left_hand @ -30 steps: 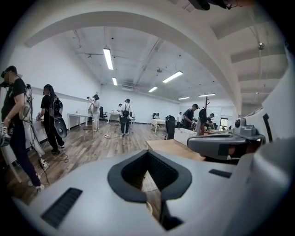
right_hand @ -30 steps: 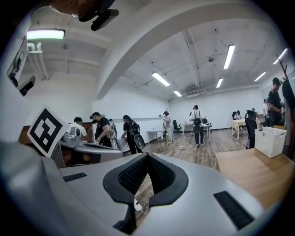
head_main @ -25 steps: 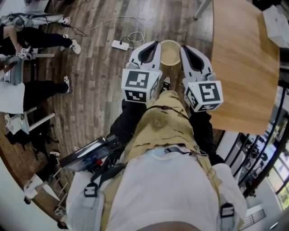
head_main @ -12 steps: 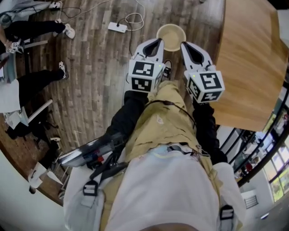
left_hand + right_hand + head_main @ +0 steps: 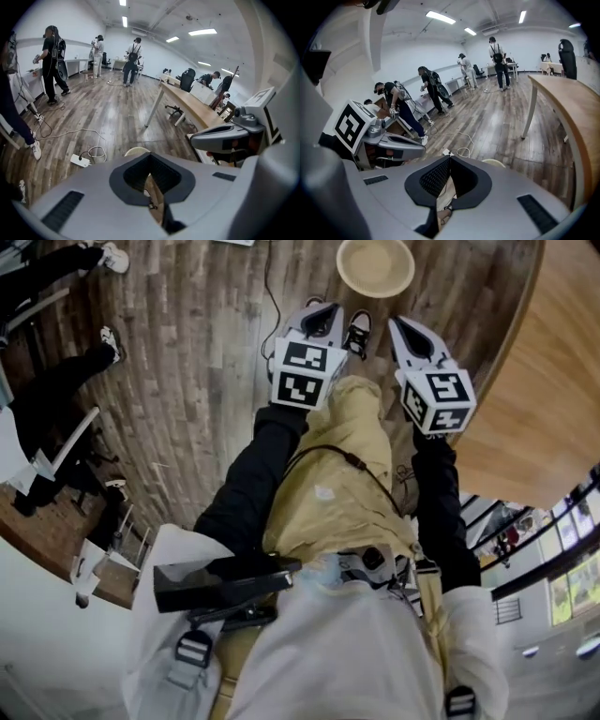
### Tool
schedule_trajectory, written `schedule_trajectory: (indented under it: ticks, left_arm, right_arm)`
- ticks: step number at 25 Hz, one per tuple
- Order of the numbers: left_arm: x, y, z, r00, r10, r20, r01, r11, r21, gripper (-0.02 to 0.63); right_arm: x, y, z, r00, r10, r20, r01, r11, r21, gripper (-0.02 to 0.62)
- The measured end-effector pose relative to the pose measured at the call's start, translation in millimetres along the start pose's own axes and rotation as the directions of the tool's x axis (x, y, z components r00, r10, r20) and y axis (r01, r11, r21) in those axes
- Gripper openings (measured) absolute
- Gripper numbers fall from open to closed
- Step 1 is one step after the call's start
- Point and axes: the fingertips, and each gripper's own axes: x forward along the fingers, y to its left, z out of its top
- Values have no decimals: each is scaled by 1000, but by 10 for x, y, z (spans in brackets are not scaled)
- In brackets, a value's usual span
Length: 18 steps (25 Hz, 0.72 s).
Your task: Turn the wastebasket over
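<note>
A floor (image 5: pixel 197 362) of grey-brown wooden planks runs through a large white room lit by strip lights on the ceiling. A long wooden table (image 5: pixel 553 352) stands at the right, and several other people (image 5: pixel 132 61) work near benches along the far walls. The wastebasket (image 5: pixel 375 266), round and cream, stands upright on the floor with its mouth upward, just off the table's rounded edge and ahead of the person's shoe (image 5: pixel 356 332). The left gripper (image 5: pixel 323 307) and the right gripper (image 5: pixel 405 324) point down toward it, side by side and short of its rim. Each has its jaws pressed together at the tips with nothing between them. A white power strip (image 5: pixel 79 161) with a looped cable lies on the planks left of the basket. The head view cuts off the basket's far rim. In both gripper views only a sliver of its rim shows above the grey jaw housings. The person's body covers the nearer floor, and the table runs out of sight at the right.
</note>
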Motion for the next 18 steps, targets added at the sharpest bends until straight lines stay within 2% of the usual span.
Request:
schedule_trajectory:
  ticks: [2, 5, 7, 12, 18]
  left_arm:
    - [381, 316, -415, 998, 15, -54, -16, 1000, -12, -3]
    - [1104, 878, -1279, 988, 50, -147, -52, 999, -15, -3]
    - [1432, 1079, -1661, 981, 58, -186, -61, 998, -7, -3]
    - [1461, 824, -1598, 978, 22, -208, -12, 999, 47, -3]
    - [1697, 667, -1633, 975, -20, -223, 42, 995, 94, -3]
  right_arm:
    - [480, -168, -422, 999, 21, -50, -21, 1000, 3, 21]
    - [1378, -466, -1282, 994, 49, -101, -48, 999, 8, 21]
    - [1781, -639, -1698, 990, 60, -131, -60, 998, 1, 21]
    - [1755, -798, -1762, 980, 48, -195, -64, 995, -76, 21]
    - [2044, -858, -2036, 951, 66, -303, -130, 972, -195, 21]
